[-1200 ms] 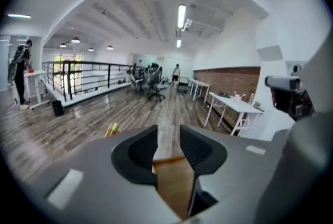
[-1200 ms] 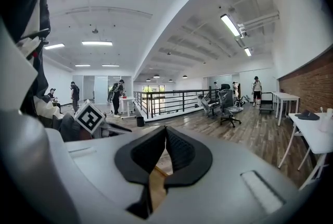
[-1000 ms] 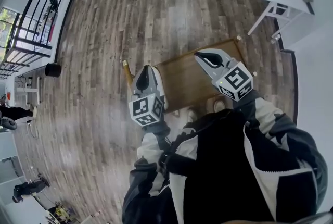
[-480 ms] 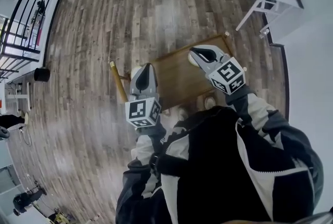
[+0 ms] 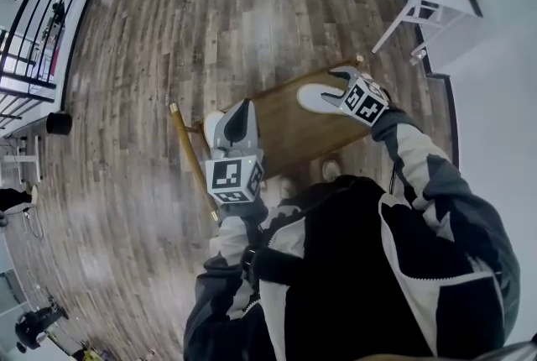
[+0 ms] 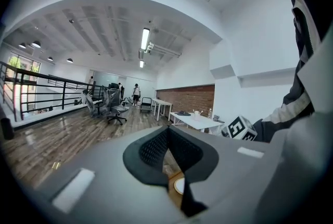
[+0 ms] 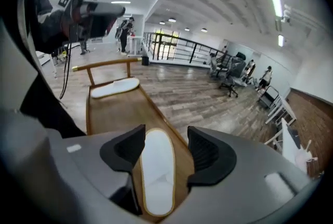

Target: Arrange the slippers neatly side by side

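Right tool [image 7: 165, 152], jaws just opened and pressing nothing, frames the near flat white slipper [image 7: 156, 186] between them (long axis along the gap) on the brown wooden bench [image 7: 114, 108]. The left tool [image 6: 167, 139], closed and empty, is nearer the other white slipper [image 7: 115, 87].

Bright, even light; fisheye-warped edges

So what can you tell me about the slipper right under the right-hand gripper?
The slipper is a long white oval with a thin tan edging, cloth-like, lying flat on the brown wooden bench near its edge. The right gripper has just been opening; its jaws stand either side of the slipper, not pressing it.
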`<act>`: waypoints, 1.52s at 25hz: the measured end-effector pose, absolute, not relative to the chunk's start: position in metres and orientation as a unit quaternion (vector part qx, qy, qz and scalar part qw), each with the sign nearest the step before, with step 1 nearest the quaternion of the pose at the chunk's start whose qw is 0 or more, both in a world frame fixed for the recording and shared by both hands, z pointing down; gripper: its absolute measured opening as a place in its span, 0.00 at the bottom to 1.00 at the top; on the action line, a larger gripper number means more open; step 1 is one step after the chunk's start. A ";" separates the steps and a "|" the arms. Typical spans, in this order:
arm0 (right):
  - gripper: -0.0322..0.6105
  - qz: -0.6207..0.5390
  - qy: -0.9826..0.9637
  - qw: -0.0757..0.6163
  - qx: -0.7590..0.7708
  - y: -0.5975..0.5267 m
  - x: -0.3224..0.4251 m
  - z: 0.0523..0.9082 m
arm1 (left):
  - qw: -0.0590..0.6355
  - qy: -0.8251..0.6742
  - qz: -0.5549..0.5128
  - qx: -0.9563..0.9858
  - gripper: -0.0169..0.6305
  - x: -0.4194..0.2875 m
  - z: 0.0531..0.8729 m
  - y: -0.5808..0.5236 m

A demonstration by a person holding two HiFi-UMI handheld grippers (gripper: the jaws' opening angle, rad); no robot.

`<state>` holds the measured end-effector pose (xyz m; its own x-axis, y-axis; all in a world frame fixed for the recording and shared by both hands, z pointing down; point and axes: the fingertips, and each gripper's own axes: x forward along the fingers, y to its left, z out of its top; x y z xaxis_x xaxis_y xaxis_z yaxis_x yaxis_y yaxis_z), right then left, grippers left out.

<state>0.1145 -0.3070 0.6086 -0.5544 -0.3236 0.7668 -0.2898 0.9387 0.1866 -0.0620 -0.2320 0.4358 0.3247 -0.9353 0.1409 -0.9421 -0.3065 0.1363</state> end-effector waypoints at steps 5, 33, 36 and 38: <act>0.50 0.042 -0.836 0.538 0.099 -0.302 0.145 0.691 | 0.099 -0.587 0.018 0.803 0.05 -0.062 0.436 -0.231; 0.09 0.093 -0.766 0.634 0.052 -0.317 0.151 0.764 | 0.119 -0.641 0.029 0.758 0.05 -0.095 0.455 -0.203; 0.09 0.096 -0.768 0.630 0.058 -0.315 0.148 0.760 | 0.123 -0.640 0.026 0.758 0.05 -0.098 0.455 -0.202; 0.09 0.103 -0.771 0.624 0.068 -0.314 0.145 0.755 | 0.123 -0.638 0.024 0.759 0.05 -0.098 0.453 -0.203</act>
